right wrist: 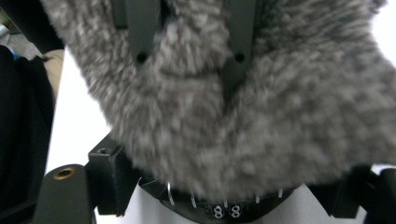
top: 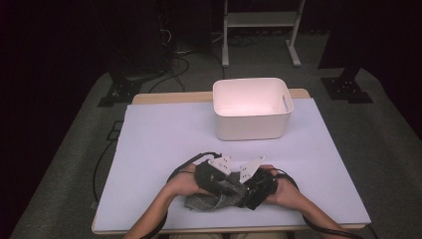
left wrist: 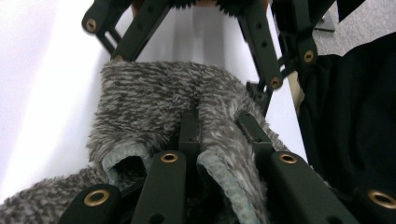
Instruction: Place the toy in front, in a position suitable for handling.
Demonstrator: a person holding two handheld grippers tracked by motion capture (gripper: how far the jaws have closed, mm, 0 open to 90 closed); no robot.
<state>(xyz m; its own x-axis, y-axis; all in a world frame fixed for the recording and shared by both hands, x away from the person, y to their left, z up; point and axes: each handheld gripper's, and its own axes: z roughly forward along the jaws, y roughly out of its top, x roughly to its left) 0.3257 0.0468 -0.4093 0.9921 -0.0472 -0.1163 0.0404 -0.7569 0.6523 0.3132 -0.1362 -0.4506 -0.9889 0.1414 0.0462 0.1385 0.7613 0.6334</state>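
Observation:
A grey fuzzy sock (top: 206, 201) with a pale ribbed cuff lies bunched at the table's front middle, between the two hands. My left gripper (top: 221, 181) is shut on it: in the left gripper view a fold of the sock (left wrist: 154, 98) is pinched between the two black fingers (left wrist: 189, 128). My right gripper (top: 249, 186) faces it from the right with its jaws spread wide. The sock's far end reaches between those spread arms (left wrist: 261, 51). In the right gripper view the sock (right wrist: 261, 121) drapes over the jaws and hides their tips.
A white plastic bin (top: 251, 127) with handle slots stands at the back middle of the table (top: 164, 139), which is covered by a white sheet. Black cables trail from both grippers. The person's dark clothing (left wrist: 355, 116) is close at the front edge.

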